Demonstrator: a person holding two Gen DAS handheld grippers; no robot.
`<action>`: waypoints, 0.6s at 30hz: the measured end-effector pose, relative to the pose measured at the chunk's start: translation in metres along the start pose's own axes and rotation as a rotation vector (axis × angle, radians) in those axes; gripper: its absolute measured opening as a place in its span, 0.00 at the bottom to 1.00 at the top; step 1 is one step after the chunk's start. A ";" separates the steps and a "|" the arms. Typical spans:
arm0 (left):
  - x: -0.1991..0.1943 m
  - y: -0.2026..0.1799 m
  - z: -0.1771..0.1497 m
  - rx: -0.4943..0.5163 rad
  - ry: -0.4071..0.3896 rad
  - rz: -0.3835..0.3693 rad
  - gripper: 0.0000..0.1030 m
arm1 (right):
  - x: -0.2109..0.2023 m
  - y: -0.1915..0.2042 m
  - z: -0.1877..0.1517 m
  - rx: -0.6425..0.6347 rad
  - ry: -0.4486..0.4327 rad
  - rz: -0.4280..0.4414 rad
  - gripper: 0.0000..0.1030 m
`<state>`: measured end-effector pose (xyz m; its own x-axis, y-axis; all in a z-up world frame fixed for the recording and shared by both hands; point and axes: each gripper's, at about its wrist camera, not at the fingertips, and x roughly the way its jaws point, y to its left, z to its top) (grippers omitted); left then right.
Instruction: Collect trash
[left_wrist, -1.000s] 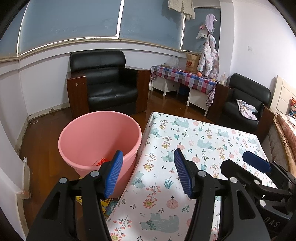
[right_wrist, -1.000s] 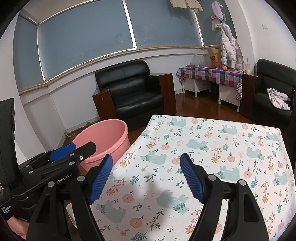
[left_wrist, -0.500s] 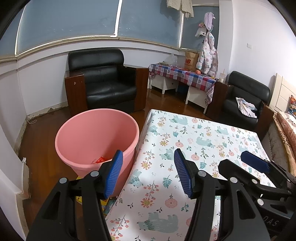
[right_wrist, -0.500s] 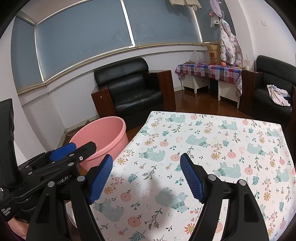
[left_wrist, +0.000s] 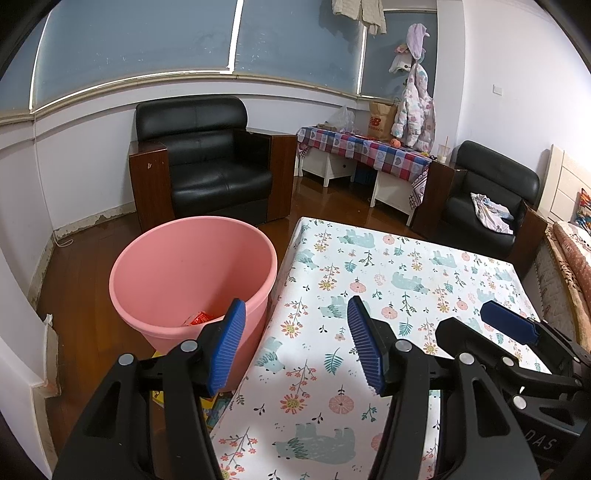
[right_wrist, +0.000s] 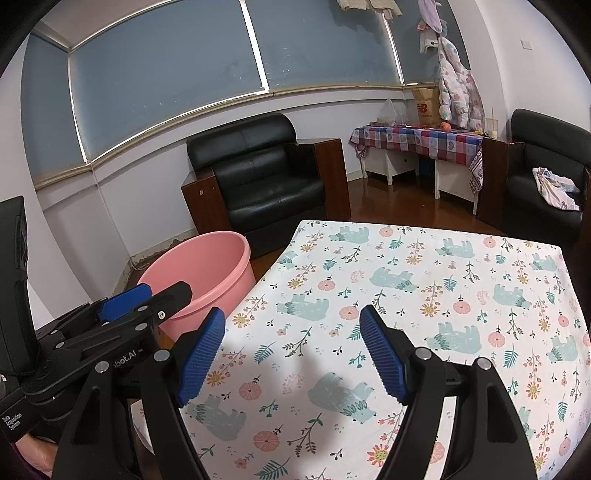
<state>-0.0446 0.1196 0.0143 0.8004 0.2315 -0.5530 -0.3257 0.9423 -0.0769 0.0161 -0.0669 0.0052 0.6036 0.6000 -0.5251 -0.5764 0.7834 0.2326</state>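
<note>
A: Fingers on your left gripper (left_wrist: 293, 345) and right gripper (right_wrist: 291, 356) gape wide, holding nothing.

B: Trash?

A: Red wrapper (left_wrist: 199, 317) lies in the pink tub (left_wrist: 155, 254), centre-left; the floral tablecloth (right_wrist: 424, 280) shows none. Probably finished; next, search elsewhere.

Even indoor light, sharp, fisheye-warped edges

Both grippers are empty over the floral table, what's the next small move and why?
Probably pull both back and look around for leftover trash. The left gripper and right gripper are open and hold nothing, the floral tablecloth shows no litter, and a red wrapper already lies in the round pink plastic tub.
</note>
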 end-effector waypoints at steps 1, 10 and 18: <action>0.000 0.000 0.000 0.000 0.000 0.000 0.56 | 0.000 0.001 0.000 0.000 0.000 0.000 0.72; 0.000 -0.004 0.001 0.016 -0.013 -0.001 0.56 | 0.001 -0.002 0.000 0.002 -0.005 -0.006 0.72; 0.001 -0.016 0.015 0.056 -0.044 -0.004 0.56 | -0.006 -0.007 0.006 0.006 -0.031 -0.028 0.72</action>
<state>-0.0310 0.1084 0.0270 0.8230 0.2372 -0.5161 -0.2948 0.9550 -0.0313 0.0197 -0.0753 0.0113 0.6365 0.5823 -0.5059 -0.5556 0.8010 0.2230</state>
